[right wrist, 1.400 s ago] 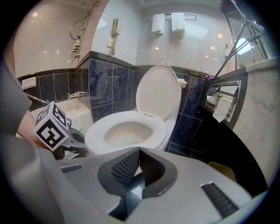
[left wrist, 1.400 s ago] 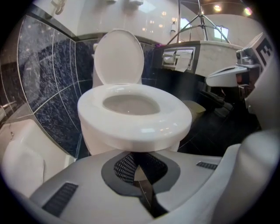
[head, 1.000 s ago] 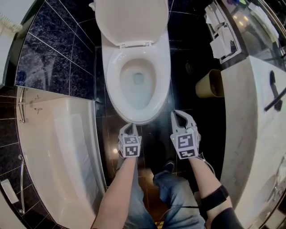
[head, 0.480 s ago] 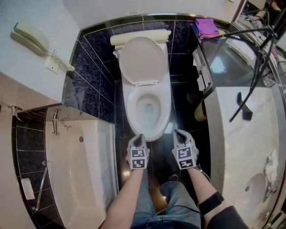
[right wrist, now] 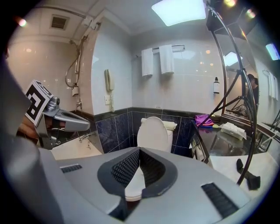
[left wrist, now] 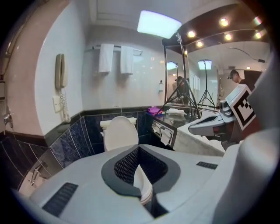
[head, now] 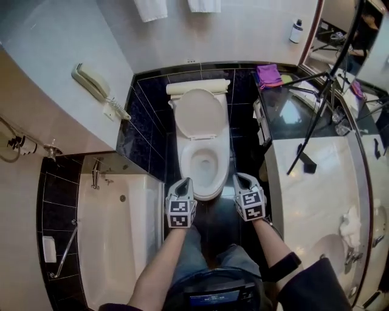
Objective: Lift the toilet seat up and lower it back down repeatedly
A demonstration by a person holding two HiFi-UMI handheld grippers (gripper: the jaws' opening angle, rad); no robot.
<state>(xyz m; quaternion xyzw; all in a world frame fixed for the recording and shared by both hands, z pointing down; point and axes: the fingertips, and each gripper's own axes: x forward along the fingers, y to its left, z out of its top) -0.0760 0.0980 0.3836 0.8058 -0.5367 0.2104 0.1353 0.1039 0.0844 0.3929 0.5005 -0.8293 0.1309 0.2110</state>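
Grippers (head: 184, 181) (head: 241, 178) back; seat (head: 199, 114) prob. beyond jaws

A bright ceiling panel (right wrist: 177, 11) high above my right hand-held gripper (right wrist: 139, 151) lights the room evenly, with soft shadows. Spotlights (left wrist: 205, 33) flare above my left hand-held gripper (left wrist: 138, 148). Edges bend fisheye, corners go black, and the dark wall tiles (head: 141, 130) to its left shine.

The toilet (head: 205, 163) is white, and so is the toilet seat (head: 200, 114). The wall tiles (head: 146, 118) are dark blue-black with tiny pale specks (a bit like a night sky). The bathtub (head: 112, 237) is creamy white. The cloth (head: 268, 75) is bright purple. The left gripper (head: 185, 180) and right gripper (head: 240, 177) are grey, with black-and-white squares. The jeans (head: 200, 258) are blue.
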